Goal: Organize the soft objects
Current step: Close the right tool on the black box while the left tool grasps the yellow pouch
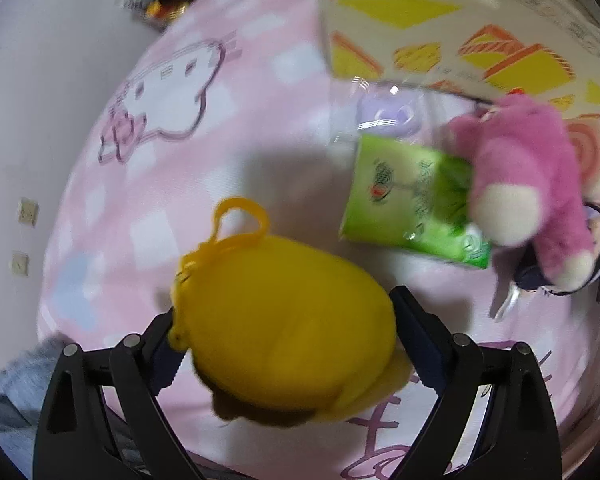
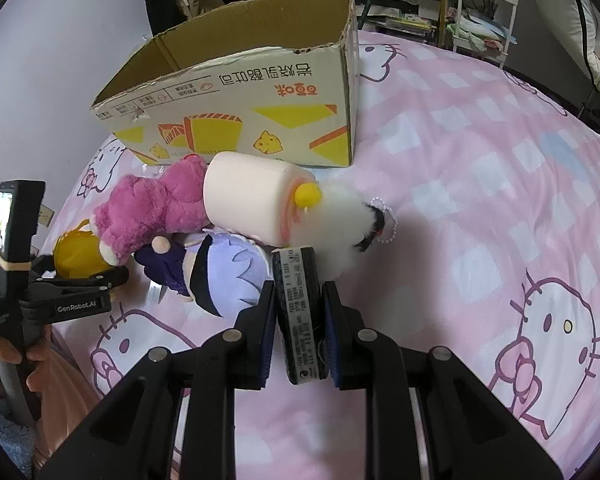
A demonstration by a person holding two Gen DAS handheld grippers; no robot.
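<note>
A round yellow plush [image 1: 288, 328] with a loop on top lies on the pink bed cover between the fingers of my left gripper [image 1: 283, 304]. The fingers flank its sides without visibly squeezing it. In the right wrist view the same plush [image 2: 74, 256] shows just beyond the left gripper [image 2: 80, 272]. My right gripper [image 2: 299, 288] is shut on a narrow dark packet [image 2: 300, 320] with a white printed label, held upright over the bed. A pink bear plush [image 1: 528, 172] [image 2: 156, 204] lies beside a green packet [image 1: 408, 200].
An open cardboard box [image 2: 240, 92] [image 1: 440, 32] stands on the bed behind the toys. A purple-haired doll [image 2: 228, 272], a cream roll-shaped plush [image 2: 252, 196] and a white fluffy plush [image 2: 340, 216] lie before it. A hand [image 2: 16, 360] holds the left gripper's handle. Shelves stand behind the bed.
</note>
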